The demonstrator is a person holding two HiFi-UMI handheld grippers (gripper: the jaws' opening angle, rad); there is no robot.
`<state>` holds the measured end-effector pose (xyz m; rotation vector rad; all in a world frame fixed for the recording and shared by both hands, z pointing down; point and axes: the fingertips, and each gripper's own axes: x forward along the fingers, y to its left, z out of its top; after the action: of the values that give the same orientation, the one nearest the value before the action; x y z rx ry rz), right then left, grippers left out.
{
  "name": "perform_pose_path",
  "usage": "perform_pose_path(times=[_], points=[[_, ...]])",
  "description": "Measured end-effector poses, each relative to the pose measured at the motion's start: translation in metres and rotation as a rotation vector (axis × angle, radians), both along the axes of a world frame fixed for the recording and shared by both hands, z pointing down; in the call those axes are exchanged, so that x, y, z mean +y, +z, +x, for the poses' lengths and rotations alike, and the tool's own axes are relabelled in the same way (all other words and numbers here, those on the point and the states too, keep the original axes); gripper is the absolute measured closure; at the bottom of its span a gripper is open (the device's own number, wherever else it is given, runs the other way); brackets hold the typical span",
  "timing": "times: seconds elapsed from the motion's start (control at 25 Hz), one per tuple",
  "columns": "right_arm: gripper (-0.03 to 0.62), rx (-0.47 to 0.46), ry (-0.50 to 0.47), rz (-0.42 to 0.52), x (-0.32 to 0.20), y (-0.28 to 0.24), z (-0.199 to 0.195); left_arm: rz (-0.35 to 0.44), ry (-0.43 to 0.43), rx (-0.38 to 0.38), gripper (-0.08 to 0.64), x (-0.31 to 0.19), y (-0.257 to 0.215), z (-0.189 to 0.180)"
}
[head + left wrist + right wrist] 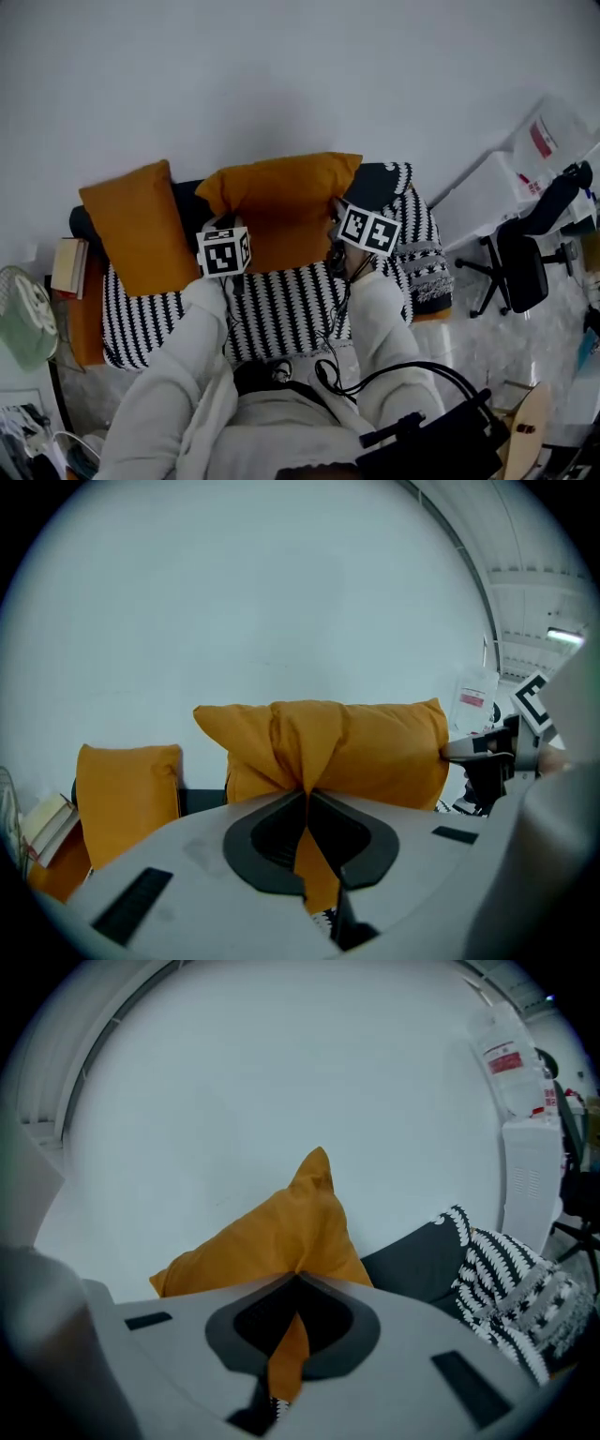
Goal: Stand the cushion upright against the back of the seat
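An orange cushion (281,211) hangs lifted in front of the dark seat back (375,183) of a small sofa. My left gripper (225,246) is shut on its near left edge, the orange cloth (309,752) pinched between the pads. My right gripper (339,242) is shut on the cushion's right side, with a fold of the cushion (281,1241) running down between its jaws. In the left gripper view the right gripper (511,747) shows at the cushion's right end. A second orange cushion (141,225) stands tilted at the sofa's left end.
A black-and-white patterned throw (281,309) covers the seat and the right arm (422,244). Books (68,265) lie at the sofa's left, a green fan (23,314) beside them. An office chair (525,253) and a white unit (487,197) stand to the right. A white wall rises behind.
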<state>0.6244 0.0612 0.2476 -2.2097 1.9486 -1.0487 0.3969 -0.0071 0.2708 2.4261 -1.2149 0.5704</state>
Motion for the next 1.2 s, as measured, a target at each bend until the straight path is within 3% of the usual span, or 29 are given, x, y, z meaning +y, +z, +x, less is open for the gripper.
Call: perform_pose_path(times=[0.2, 0.52, 0.92, 1.2], points=[[0.528, -0.026, -0.014, -0.038, -0.017, 0.018, 0.006, -0.015, 0.008, -0.034, 0.545, -0.028, 0.007, 0.009], [0.528, -0.072, 0.017, -0.176, -0.045, 0.106, 0.007, -0.166, 0.027, -0.113, 0.546, -0.054, 0.098, 0.009], [0.528, -0.070, 0.065, -0.197, -0.101, 0.130, 0.021, -0.193, 0.038, -0.107, 0.545, -0.112, 0.125, 0.025], [0.528, 0.003, 0.075, -0.216, -0.129, 0.145, 0.028, -0.229, 0.015, -0.019, 0.545, -0.141, 0.143, 0.031]])
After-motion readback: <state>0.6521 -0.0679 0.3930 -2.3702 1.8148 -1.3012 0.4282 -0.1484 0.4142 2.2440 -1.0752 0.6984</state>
